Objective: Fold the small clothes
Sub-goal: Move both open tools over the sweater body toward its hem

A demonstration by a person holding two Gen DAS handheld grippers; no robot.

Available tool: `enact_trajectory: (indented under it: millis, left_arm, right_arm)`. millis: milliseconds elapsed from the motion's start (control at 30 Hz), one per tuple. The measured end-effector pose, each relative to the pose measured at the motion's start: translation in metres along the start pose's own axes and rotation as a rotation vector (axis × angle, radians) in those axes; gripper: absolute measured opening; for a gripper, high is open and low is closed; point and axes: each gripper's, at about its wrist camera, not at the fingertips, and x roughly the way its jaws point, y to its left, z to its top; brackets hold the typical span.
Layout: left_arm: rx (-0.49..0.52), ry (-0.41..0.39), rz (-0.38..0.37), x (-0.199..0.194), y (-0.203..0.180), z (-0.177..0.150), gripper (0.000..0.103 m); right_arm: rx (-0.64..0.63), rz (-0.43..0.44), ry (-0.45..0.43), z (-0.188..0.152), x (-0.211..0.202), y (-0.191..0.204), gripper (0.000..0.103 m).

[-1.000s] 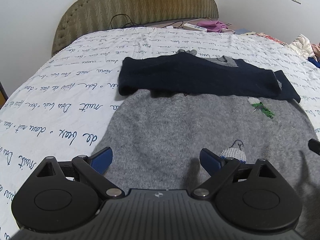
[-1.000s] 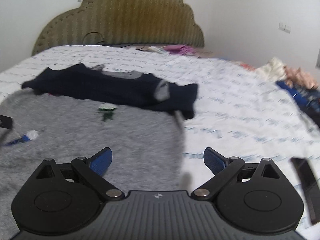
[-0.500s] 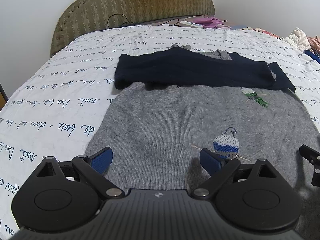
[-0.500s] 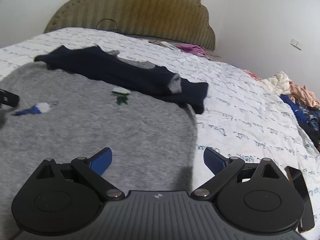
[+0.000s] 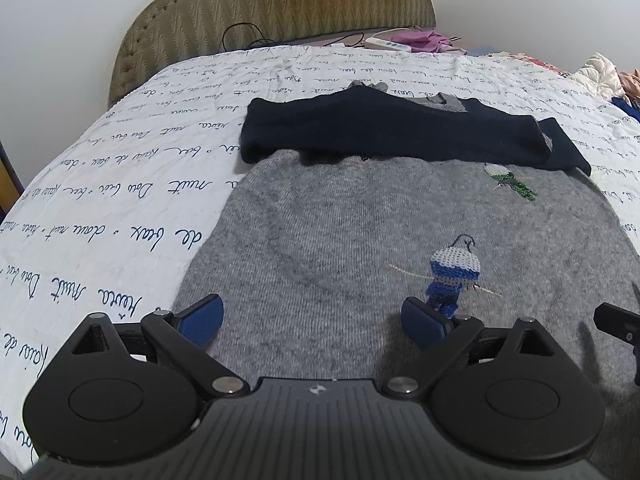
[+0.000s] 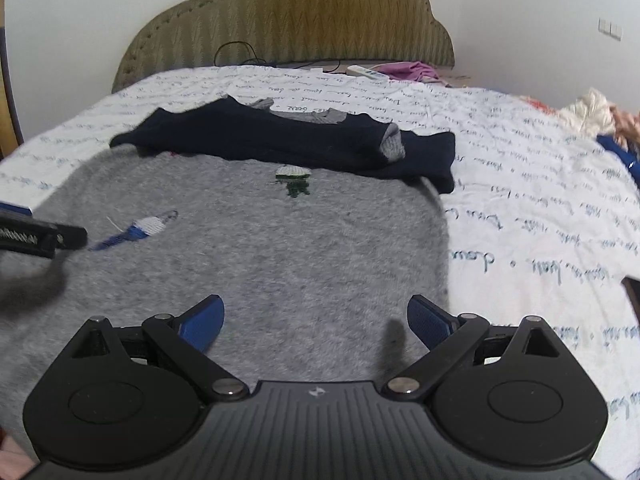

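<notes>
Grey knit sweater (image 5: 360, 240) lies flat on the bed, spread directly ahead of both grippers, its far edge overlapped by navy sleeves (image 5: 384, 132) folded across it. Left gripper (image 5: 312, 322) hovers over the near hem with jaws wide apart, holding nothing; right gripper (image 6: 316, 320) is likewise spread and empty, over the sweater's near right portion. Two beaded motifs sit on the knit: a blue-and-white figure (image 5: 452, 276) just ahead of the left gripper's right finger, and a green-and-white figure (image 5: 510, 180) near the navy fold. No brand label is legible. The bedspread (image 5: 120, 208) is white, printed in repeated blue script; "nuit" and "de beaux" can be made out. Beyond stands an olive padded headboard (image 5: 280, 8), with a cable and a white power strip (image 5: 386, 44) at its foot, beside pink fabric (image 5: 420, 38). White walls carry sockets. More clothes (image 6: 596, 114) are heaped at the far right.
</notes>
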Motion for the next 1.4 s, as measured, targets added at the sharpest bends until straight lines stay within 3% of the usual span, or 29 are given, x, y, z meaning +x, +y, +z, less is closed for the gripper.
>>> enact_trajectory:
  millis: [200, 1133, 1400]
  left_arm:
    - [0.008, -0.004, -0.009, -0.007, -0.001, -0.006, 0.098]
    - [0.005, 0.032, -0.032, -0.039, 0.005, -0.035, 0.099]
    - [0.008, 0.058, -0.014, -0.043, 0.009, -0.042, 0.099]
  right_arm:
    - [0.036, 0.039, 0.001, -0.003, -0.01, -0.001, 0.102]
    - [-0.122, 0.079, -0.007, -0.028, -0.052, 0.035, 0.102]
    - [-0.075, 0.132, 0.02, -0.034, -0.055, 0.033, 0.102]
